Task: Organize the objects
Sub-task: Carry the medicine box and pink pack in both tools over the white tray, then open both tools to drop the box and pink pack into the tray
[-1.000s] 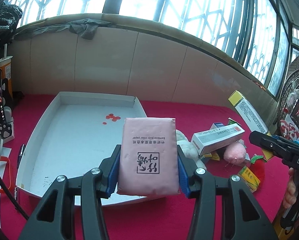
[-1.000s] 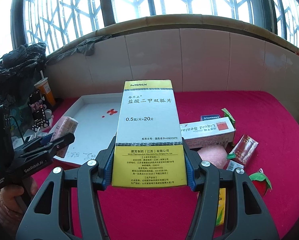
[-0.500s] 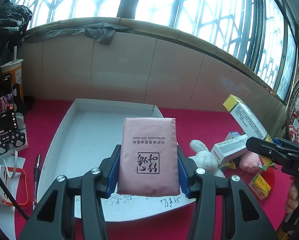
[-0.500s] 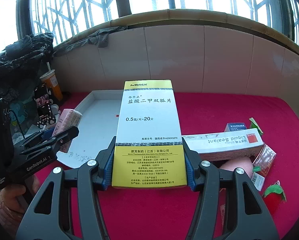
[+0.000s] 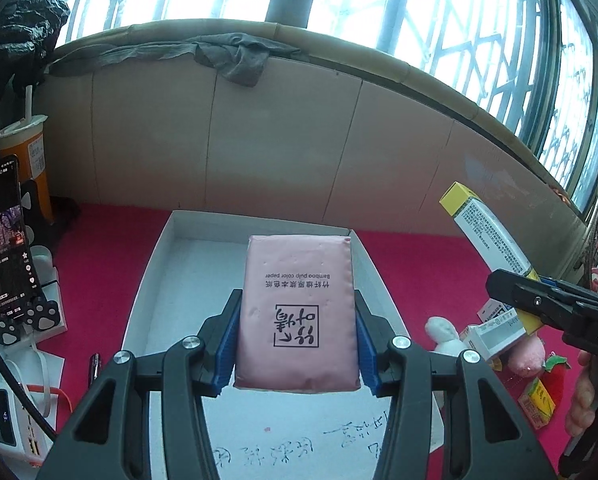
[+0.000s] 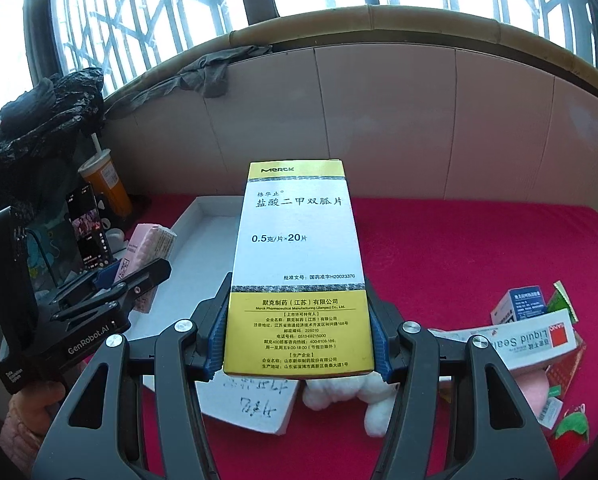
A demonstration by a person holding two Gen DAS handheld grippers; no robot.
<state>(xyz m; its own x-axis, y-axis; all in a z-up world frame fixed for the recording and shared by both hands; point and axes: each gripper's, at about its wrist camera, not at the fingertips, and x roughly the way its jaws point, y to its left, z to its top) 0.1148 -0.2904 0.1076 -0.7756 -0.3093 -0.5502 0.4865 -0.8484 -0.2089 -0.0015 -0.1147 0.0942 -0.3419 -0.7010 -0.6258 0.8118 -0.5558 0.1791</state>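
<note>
My left gripper (image 5: 297, 346) pinches a pink tissue pack (image 5: 297, 312) by its two long sides, blue pads (image 5: 226, 344) pressed against the wrapper, and I hold it up above the white tray (image 5: 187, 280) that sits on the red cloth (image 5: 111, 240). My right gripper (image 6: 297, 346) is clamped on a yellow and white medicine box (image 6: 299, 264), which stands upright between the pads, over the near corner of the tray. To the right of the tray lies the loose pile: a long sealant box (image 6: 531, 340), a small blue box (image 6: 525, 300), a white plush toy (image 6: 339, 396) and a strawberry toy (image 6: 571, 428). On the left stand a phone (image 5: 3, 240) and an orange drink cup (image 5: 29, 156).
</note>
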